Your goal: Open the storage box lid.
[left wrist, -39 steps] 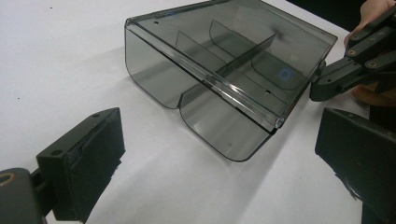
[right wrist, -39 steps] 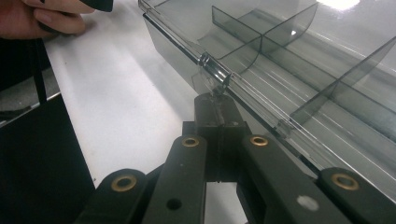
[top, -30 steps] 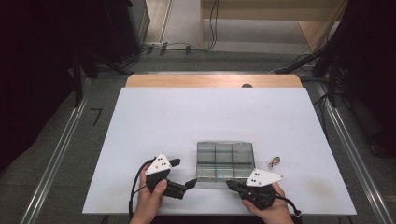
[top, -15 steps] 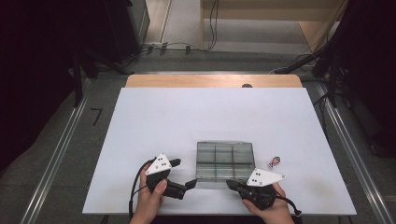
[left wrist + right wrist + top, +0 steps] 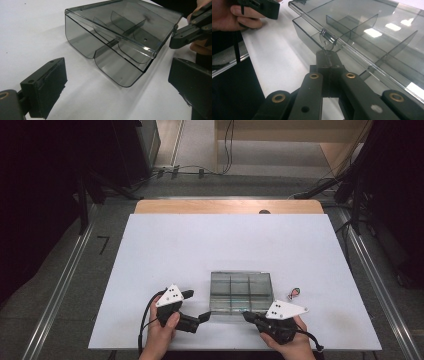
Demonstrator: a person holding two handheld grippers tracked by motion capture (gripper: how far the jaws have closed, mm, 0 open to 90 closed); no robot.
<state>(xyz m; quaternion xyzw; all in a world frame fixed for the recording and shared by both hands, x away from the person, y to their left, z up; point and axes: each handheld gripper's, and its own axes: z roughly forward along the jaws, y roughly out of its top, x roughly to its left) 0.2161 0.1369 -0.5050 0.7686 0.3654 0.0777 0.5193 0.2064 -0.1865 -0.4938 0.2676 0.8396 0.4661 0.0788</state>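
Observation:
A smoky clear plastic compartment box (image 5: 240, 290) with a hinged lid lies near the front of the white table (image 5: 225, 245). My left gripper (image 5: 197, 305) rests just left of the box's front left corner. In the left gripper view the left gripper (image 5: 117, 87) stands open, with the box (image 5: 120, 32) ahead of its jaws and nothing between them. My right gripper (image 5: 246, 316) is at the box's front edge. In the right gripper view the right gripper (image 5: 327, 53) is shut, its tips pinching the clear latch tab (image 5: 326, 40) of the lid.
A small red and green object (image 5: 294, 293) lies on the table right of the box. A wooden strip (image 5: 225, 206) runs along the table's far edge. Cables and dark stands sit on the floor beyond. A person's hands hold both grippers at the front edge.

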